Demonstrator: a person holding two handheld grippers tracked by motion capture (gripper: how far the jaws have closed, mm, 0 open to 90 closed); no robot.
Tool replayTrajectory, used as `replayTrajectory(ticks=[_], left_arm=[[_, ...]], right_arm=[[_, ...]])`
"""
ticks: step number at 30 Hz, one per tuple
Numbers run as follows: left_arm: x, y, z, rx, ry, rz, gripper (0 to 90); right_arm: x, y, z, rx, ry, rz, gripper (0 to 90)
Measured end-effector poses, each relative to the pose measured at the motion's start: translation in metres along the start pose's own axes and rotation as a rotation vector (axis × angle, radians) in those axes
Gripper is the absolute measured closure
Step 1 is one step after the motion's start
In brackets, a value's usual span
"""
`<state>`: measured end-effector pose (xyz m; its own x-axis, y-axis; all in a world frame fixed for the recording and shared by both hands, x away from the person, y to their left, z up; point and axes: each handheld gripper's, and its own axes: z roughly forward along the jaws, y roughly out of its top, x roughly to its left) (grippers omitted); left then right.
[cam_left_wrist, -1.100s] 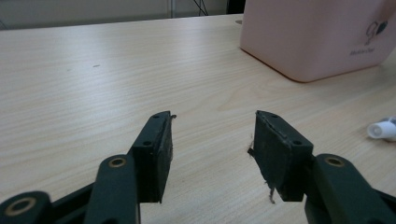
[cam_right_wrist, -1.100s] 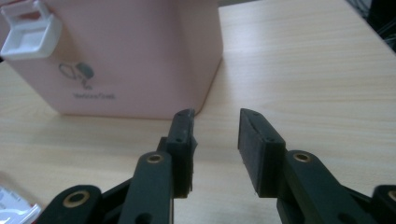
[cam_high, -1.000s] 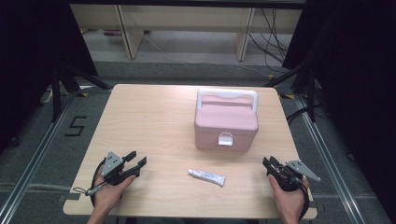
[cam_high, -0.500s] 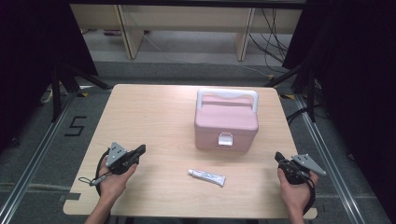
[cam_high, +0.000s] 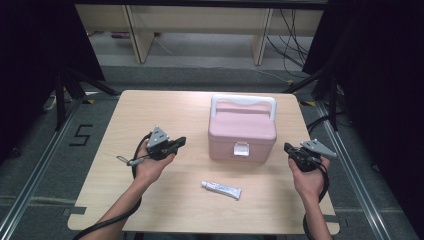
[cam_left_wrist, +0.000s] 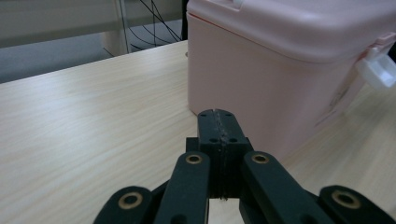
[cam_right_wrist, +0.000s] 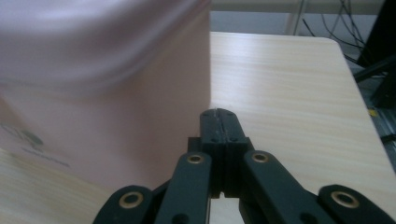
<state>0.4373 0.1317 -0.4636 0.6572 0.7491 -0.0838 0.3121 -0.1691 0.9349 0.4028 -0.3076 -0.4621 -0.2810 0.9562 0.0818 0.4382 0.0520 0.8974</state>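
A pink lidded box (cam_high: 242, 132) with a white handle (cam_high: 243, 100) and a white front latch (cam_high: 241, 148) stands on the wooden table (cam_high: 150, 110), right of centre. My left gripper (cam_high: 181, 141) is held above the table to the box's left, shut and empty, pointing at it. In the left gripper view the shut jaws (cam_left_wrist: 218, 112) face the box's side (cam_left_wrist: 280, 70) and latch (cam_left_wrist: 378, 70). My right gripper (cam_high: 287, 147) hovers to the box's right, shut on nothing; its jaws (cam_right_wrist: 218, 111) point at the pink wall (cam_right_wrist: 102, 93). A small white tube (cam_high: 221, 189) lies in front of the box.
Dark curtains flank the table on both sides. Shelving legs (cam_high: 260, 40) and cables (cam_high: 295, 30) stand on the floor beyond the far edge. A floor marking "5" (cam_high: 82, 135) lies left of the table.
Both hands have risen and moved forward toward the box's sides. Both grippers' jaws, spread a second ago, now meet with nothing between them. The box and tube have not moved.
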Motion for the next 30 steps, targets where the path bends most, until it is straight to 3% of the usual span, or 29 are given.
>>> replayTrajectory(ticks=[1,3,4,7,9,10,11,15,16,17,18,19,22,28,29,30], left_arm=[[0.000,0.004,0.012,0.014,-0.016,-0.021,90.0],[-0.001,0.006,0.018,0.025,-0.019,-0.026,90.0],[-0.002,0.010,0.029,0.032,-0.028,-0.035,90.0],[-0.005,0.013,0.038,0.039,-0.040,-0.035,90.0],[-0.009,0.014,0.046,0.044,-0.052,-0.033,90.0],[-0.012,0.015,0.052,0.055,-0.053,-0.027,90.0],[-0.013,0.015,0.055,0.057,-0.058,-0.026,90.0],[-0.015,0.018,0.061,0.056,-0.070,-0.025,90.0],[-0.015,0.019,0.061,0.065,-0.065,-0.021,90.0],[-0.016,0.019,0.062,0.063,-0.068,-0.020,90.0],[-0.016,0.019,0.064,0.055,-0.076,-0.019,90.0],[-0.016,0.019,0.064,0.064,-0.073,-0.016,90.0],[-0.016,0.020,0.065,0.066,-0.078,-0.008,90.0],[-0.015,0.018,0.065,0.060,-0.079,-0.021,90.0],[-0.014,0.018,0.064,0.062,-0.076,-0.018,90.0],[-0.014,0.018,0.064,0.064,-0.074,-0.019,90.0]], right_arm=[[0.003,0.006,0.008,0.014,0.001,-0.010,90.0],[0.002,0.010,0.014,0.020,0.026,-0.034,90.0],[0.006,0.012,0.017,0.025,0.037,0.001,90.0],[0.007,0.015,0.022,0.027,0.045,-0.017,90.0],[0.010,0.018,0.025,0.035,0.063,0.001,90.0],[0.009,0.019,0.028,0.034,0.064,-0.027,90.0],[0.011,0.019,0.029,0.032,0.066,-0.006,90.0],[0.009,0.021,0.031,0.035,0.068,-0.032,90.0],[0.008,0.020,0.032,0.032,0.049,-0.043,90.0],[0.009,0.019,0.033,0.034,0.078,-0.024,90.0],[0.008,0.020,0.033,0.041,0.067,-0.038,90.0],[0.011,0.019,0.034,0.042,0.068,-0.004,90.0],[0.008,0.020,0.035,0.037,0.085,-0.040,90.0],[0.007,0.020,0.035,0.038,0.091,-0.051,90.0],[0.009,0.020,0.034,0.044,0.085,-0.035,90.0],[0.008,0.020,0.035,0.037,0.087,-0.057,90.0]])
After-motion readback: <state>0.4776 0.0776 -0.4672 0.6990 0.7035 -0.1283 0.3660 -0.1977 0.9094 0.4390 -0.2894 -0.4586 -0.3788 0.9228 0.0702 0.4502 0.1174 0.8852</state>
